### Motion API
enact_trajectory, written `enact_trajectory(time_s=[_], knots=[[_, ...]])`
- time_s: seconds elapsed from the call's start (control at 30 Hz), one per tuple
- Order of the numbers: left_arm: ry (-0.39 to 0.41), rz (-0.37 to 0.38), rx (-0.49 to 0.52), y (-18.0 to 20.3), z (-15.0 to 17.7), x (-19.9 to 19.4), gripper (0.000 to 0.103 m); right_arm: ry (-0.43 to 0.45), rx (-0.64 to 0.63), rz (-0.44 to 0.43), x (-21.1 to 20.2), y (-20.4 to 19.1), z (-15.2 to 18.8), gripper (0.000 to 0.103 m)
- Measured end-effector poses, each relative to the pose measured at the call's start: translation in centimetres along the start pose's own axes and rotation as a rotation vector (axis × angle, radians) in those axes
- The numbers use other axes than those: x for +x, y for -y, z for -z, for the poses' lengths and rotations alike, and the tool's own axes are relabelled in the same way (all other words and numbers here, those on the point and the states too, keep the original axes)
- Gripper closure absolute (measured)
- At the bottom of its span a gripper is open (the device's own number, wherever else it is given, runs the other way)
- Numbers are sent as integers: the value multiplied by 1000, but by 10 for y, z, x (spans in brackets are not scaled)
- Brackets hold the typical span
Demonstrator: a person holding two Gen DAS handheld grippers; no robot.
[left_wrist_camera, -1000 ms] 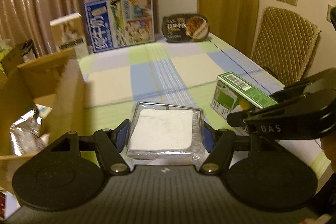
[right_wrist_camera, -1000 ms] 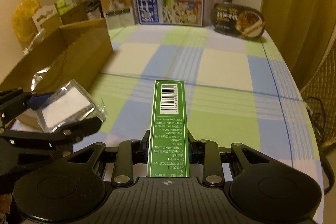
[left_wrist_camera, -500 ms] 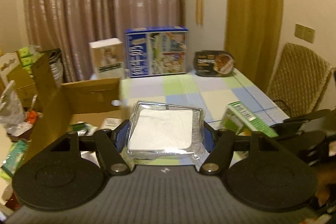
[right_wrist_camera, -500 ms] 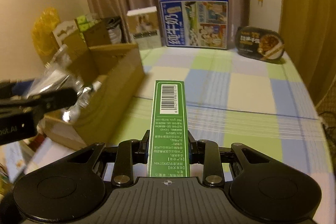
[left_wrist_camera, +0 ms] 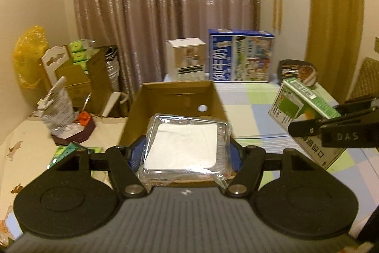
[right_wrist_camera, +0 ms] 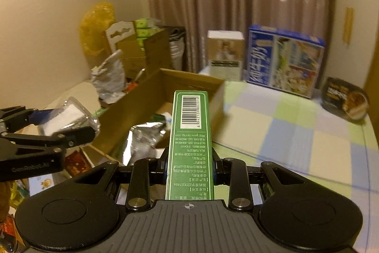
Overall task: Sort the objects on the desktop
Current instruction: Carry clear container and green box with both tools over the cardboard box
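Note:
My left gripper (left_wrist_camera: pixel 186 153) is shut on a clear plastic packet with a white pad inside (left_wrist_camera: pixel 184 146), held above the near end of an open cardboard box (left_wrist_camera: pixel 175 98). My right gripper (right_wrist_camera: pixel 189 167) is shut on a long green carton with a barcode (right_wrist_camera: pixel 190 134), held in the air near the box's right side. The left gripper and its packet (right_wrist_camera: pixel 68 117) show at the left of the right wrist view. The green carton (left_wrist_camera: pixel 300 108) and the right gripper (left_wrist_camera: pixel 331 132) show at the right of the left wrist view. The box holds a silver foil bag (right_wrist_camera: pixel 144 141).
The checked tablecloth (right_wrist_camera: pixel 296 125) lies right of the box. At its far end stand a white box (left_wrist_camera: pixel 186 62), a blue milk carton box (left_wrist_camera: pixel 241 56) and a dark food bowl (left_wrist_camera: pixel 298 70). Left of the box are a foil bag (left_wrist_camera: pixel 56 106), cartons and clutter.
Both grippers have lifted and swung left, from over the tablecloth to over the cardboard box, each keeping hold of its object.

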State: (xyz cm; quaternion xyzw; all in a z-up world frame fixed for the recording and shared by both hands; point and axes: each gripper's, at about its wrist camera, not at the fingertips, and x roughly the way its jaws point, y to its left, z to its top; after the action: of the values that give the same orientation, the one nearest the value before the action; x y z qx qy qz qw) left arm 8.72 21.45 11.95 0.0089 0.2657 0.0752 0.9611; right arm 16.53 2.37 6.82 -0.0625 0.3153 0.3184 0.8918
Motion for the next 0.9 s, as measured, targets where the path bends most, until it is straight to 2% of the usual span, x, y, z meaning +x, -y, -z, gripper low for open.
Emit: enact_trajectory(time_s=[0.2,0.9], knots=[[-8,-19,-7,-23,-2,8,39,-11,-27,-20,15,-15,-9,75],[-76,-18,-18,-42,1,49,39,-61,-27,-52,63,-24,-22,75]])
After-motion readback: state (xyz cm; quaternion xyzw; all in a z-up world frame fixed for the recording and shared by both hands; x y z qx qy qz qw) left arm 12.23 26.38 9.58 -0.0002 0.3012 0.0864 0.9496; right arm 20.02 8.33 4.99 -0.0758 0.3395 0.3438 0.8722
